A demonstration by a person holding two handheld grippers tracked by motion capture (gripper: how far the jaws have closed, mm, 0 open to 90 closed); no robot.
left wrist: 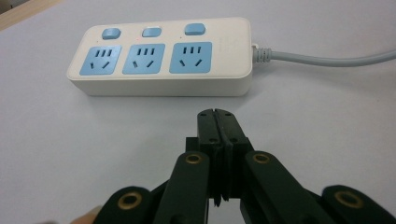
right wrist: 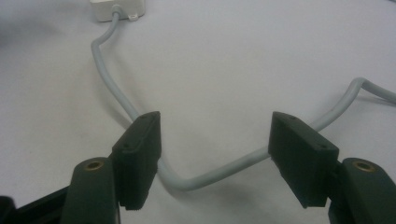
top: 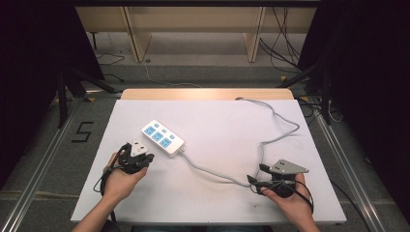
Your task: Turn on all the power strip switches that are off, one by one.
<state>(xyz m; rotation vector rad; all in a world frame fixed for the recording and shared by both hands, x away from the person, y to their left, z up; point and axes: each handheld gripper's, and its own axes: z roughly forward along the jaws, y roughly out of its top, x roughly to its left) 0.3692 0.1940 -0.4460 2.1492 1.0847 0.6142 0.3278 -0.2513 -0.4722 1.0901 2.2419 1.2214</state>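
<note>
The white power strip (top: 162, 138) is lying left of centre in the high view, angled on the white table sheet (top: 217, 121). The left gripper view is showing its three blue sockets and three blue switches (left wrist: 151, 32), detail too small to read from above. Its grey cord (top: 270, 140) is snaking toward the right of the frame. The left gripper (top: 137, 155) is sitting just below the strip, jaws pressed together on nothing. The right gripper (right wrist: 215, 154), at lower right in the high view, is holding its jaws wide apart, straddling a bend of the cord, which is running between them in its own view
</note>
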